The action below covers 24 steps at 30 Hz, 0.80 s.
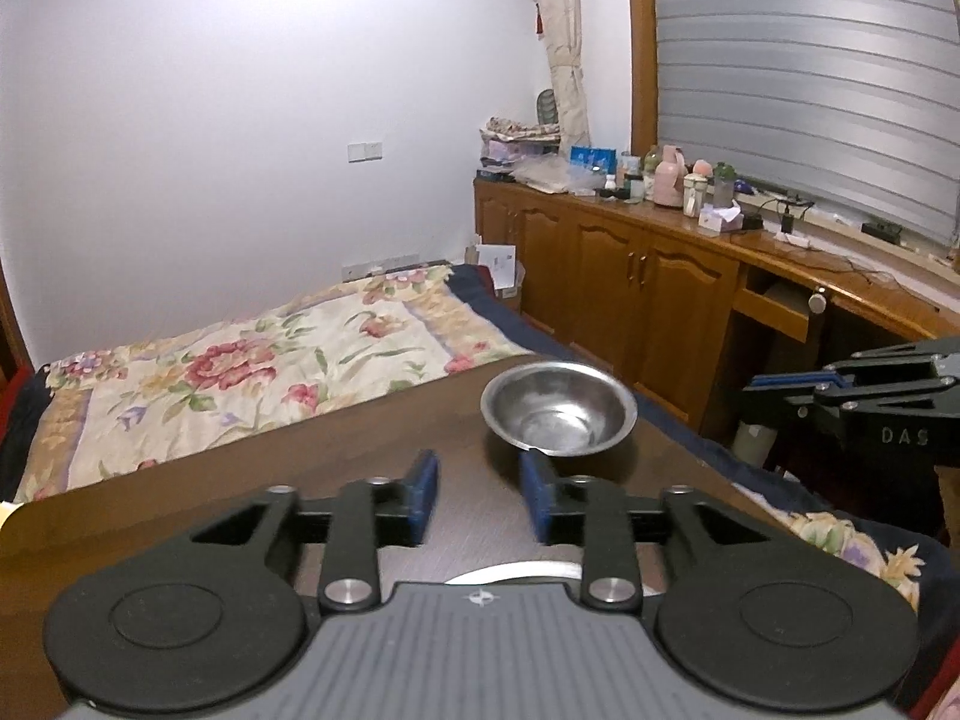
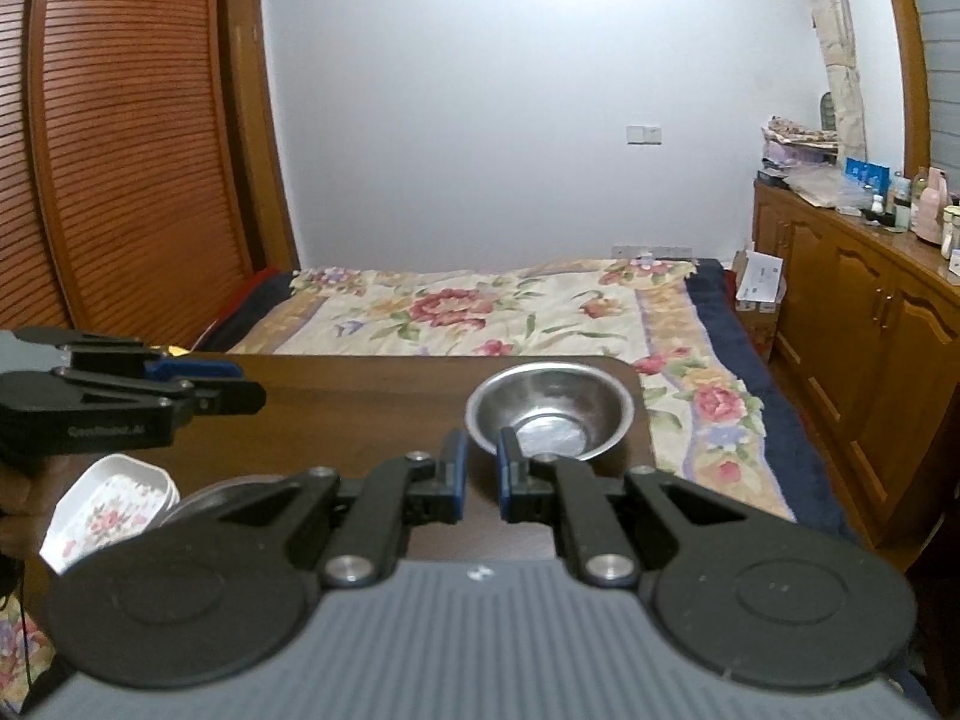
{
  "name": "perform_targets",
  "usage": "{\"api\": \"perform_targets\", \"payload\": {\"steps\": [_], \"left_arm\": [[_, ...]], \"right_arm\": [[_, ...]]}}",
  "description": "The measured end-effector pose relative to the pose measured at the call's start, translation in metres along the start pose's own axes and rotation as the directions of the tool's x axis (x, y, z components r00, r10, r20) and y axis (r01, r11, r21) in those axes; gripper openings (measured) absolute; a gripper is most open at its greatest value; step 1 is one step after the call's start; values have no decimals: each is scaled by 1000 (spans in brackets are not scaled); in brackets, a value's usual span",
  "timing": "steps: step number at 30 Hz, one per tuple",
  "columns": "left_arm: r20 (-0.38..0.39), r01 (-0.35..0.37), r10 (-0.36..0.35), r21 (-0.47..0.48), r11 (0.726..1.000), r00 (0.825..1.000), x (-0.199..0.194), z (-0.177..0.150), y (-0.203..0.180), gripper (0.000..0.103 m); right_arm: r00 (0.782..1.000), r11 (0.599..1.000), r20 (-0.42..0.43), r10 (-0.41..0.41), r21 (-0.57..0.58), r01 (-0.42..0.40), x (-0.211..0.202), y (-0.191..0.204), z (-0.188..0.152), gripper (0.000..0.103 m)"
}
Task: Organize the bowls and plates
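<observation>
One steel bowl sits at the counter's far corner; one floral plate lies nearer. Left gripper jaws gape empty; right gripper jaws nearly closed, empty.

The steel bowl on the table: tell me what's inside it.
The steel bowl looks empty: bare shiny metal shows down to its flat bottom. In the right wrist view a fingertip of the right gripper covers a strip of its near rim.
</observation>
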<state>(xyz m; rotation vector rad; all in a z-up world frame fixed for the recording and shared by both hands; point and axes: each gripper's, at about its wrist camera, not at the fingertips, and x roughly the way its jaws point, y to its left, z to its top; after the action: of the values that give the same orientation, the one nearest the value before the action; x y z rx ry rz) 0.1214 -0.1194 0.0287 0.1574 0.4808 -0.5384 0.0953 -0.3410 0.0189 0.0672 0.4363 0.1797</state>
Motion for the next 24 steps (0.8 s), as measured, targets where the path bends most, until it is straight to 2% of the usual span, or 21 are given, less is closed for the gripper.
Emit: {"api": "perform_targets", "payload": {"steps": [6, 9, 11, 12, 15, 16, 18, 19, 20, 24], "left_arm": [[21, 12, -12, 11, 1000, 1000, 3, 13, -6, 63], [34, 11, -12, 19, 1000, 999, 6, 17, -11, 78], [41, 14, -15, 19, 1000, 999, 9, 20, -13, 84], [44, 17, -18, 18, 1000, 999, 11, 22, -14, 87], [53, 17, -18, 19, 1000, 998, 17, 25, -15, 92], [56, 18, -19, 19, 1000, 998, 19, 26, -15, 94], [58, 21, -22, 15, 1000, 998, 25, 28, -14, 96], [55, 27, -27, 13, 1000, 998, 29, 30, -13, 96], [52, 29, -29, 12, 1000, 998, 32, 31, -13, 96], [30, 45, -46, 12, 999, 999, 50, 37, -9, 96]], "right_arm": [[1000, 999, 20, -20, 33, 19, -1, -12, 2, 12], [999, 998, 28, -36, 46, 35, 0, -18, 3, 18], [998, 997, 42, -53, 56, 51, 2, -23, 5, 54], [997, 997, 52, -60, 59, 57, 2, -24, 5, 58], [996, 995, 57, -73, 68, 70, 7, -31, 7, 60], [996, 995, 55, -73, 67, 70, 9, -34, 8, 64], [995, 995, 60, -86, 59, 82, 12, -37, 7, 80], [993, 994, 68, -94, 55, 90, 14, -39, 7, 90], [993, 994, 75, -96, 53, 92, 15, -41, 7, 95], [994, 995, 71, -87, 64, 83, 27, -50, 8, 96]]}}
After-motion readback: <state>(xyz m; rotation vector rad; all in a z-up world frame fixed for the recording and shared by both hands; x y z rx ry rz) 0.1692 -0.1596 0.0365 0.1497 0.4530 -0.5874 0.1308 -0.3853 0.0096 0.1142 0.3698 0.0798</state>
